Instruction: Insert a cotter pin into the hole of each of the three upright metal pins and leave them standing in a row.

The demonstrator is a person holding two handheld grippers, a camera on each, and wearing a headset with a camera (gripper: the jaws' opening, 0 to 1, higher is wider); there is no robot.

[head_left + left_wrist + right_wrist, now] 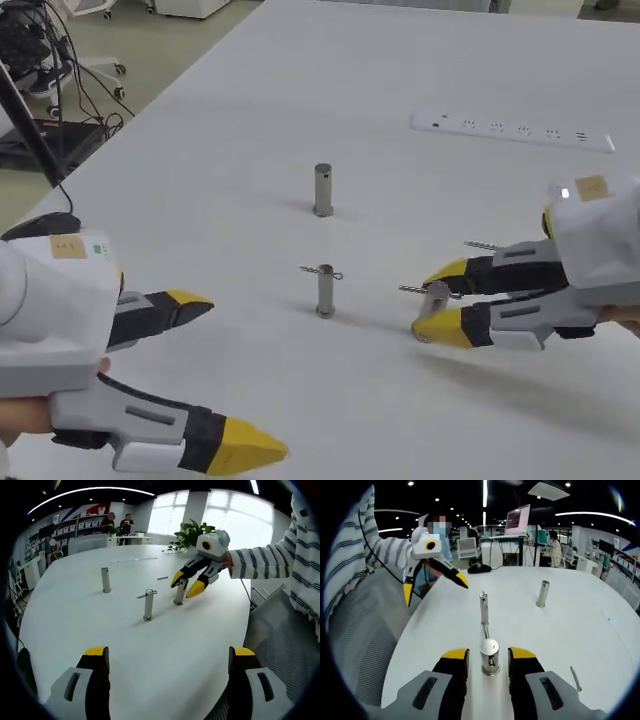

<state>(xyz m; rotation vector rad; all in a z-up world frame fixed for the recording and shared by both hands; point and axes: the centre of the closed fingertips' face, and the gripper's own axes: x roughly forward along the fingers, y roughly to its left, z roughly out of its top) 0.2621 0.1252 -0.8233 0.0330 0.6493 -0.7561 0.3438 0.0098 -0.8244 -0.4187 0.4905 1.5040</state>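
Note:
Three upright metal pins stand on the white table (240,120). The far pin (322,190) (105,579) (542,593) is bare. A cotter pin (320,271) crosses the top of the middle pin (325,291) (148,605) (483,608). The third pin (434,301) (490,657) (179,594) stands between the jaws of my right gripper (441,300) (489,655) (186,583). Those jaws are open, with a narrow gap on each side. A cotter pin (412,290) (486,630) sticks out of that pin. My left gripper (228,375) (168,652) is wide open and holds nothing, near the front left.
A loose cotter pin (480,245) (575,678) lies on the table just behind the right gripper. A white power strip (510,130) sits at the back right. The table's left edge runs diagonally, with cables and chair legs (60,70) on the floor beyond it.

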